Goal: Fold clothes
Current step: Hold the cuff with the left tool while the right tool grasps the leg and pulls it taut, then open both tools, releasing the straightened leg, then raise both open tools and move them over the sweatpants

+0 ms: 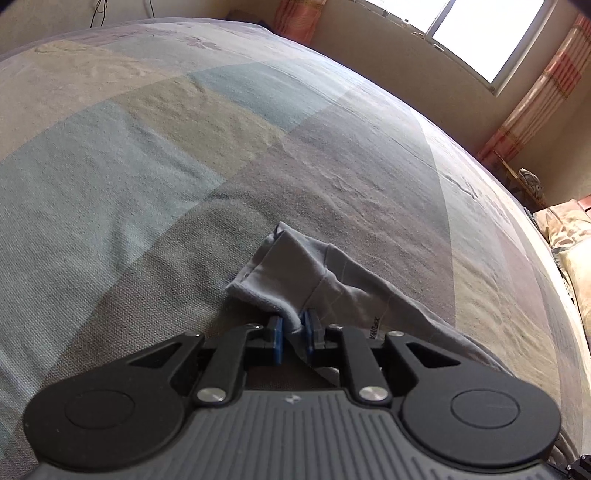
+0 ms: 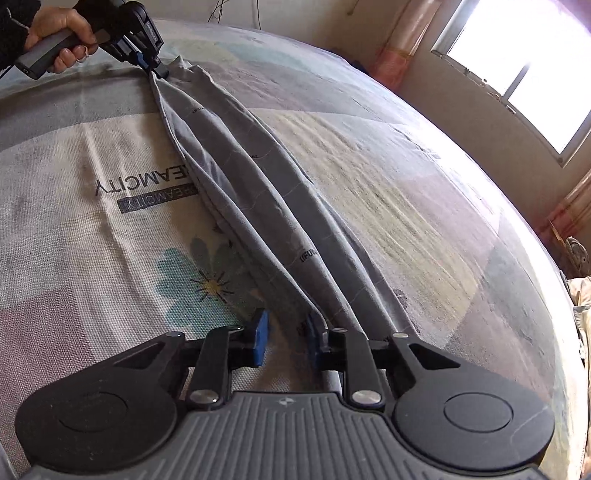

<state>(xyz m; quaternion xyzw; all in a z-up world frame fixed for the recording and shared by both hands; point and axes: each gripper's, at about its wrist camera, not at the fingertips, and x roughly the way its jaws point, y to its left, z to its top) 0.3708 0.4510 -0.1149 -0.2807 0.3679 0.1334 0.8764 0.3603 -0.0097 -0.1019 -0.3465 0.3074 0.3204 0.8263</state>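
Note:
A long grey garment (image 2: 251,177) lies stretched in narrow folds across the bed, from far left to the near middle. My left gripper (image 1: 291,328) is shut on one bunched end of the garment (image 1: 295,266), with cloth squeezed between its blue pads (image 1: 276,334). In the right wrist view that left gripper (image 2: 157,70) pinches the far end, with a person's hand (image 2: 55,26) holding it. My right gripper (image 2: 287,332) sits at the near end, its blue pads (image 2: 260,332) drawn in on the gathered cloth between them.
The bed carries a patchwork cover (image 1: 147,147) with a flower print and lettering (image 2: 155,192). A bright window (image 2: 517,55) and striped curtains (image 1: 535,110) line the far wall. Pillows (image 1: 569,236) lie past the bed's right edge.

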